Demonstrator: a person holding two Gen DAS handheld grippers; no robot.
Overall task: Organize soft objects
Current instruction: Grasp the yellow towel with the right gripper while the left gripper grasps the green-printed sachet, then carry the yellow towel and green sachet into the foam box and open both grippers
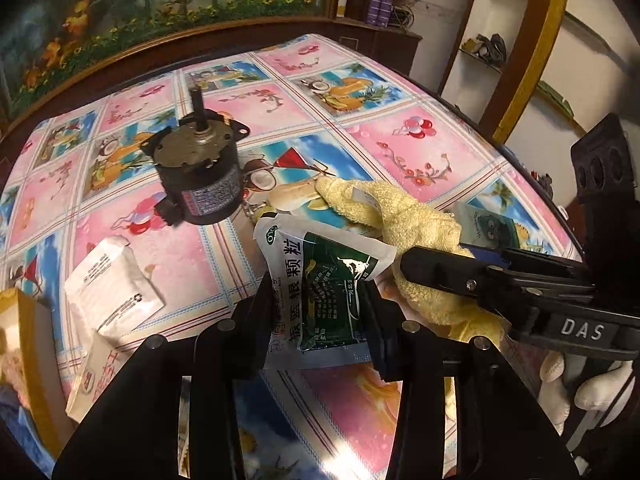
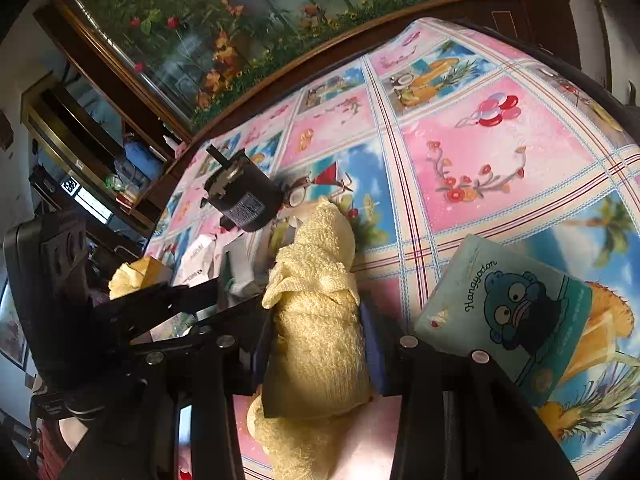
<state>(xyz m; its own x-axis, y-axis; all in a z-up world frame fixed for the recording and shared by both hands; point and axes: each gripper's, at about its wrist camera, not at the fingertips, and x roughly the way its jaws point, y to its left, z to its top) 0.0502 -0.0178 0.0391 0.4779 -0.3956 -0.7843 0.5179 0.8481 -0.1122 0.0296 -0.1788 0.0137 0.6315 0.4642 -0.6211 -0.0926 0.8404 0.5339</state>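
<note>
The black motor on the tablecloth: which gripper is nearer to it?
Left, by a small margin. The left gripper, shut on the green sachet, sits just short of the black motor. The right gripper, shut on the yellow towel, is off to the side, farther back.

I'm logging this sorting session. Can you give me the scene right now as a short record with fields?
surface: table with pink and blue picture cloth
left gripper: shut on green and white sachet
right gripper: shut on yellow towel
hard item: black motor, standing apart on the cloth
other soft items: tissue pack with blue cartoon beside the towel; white packets at left
</note>
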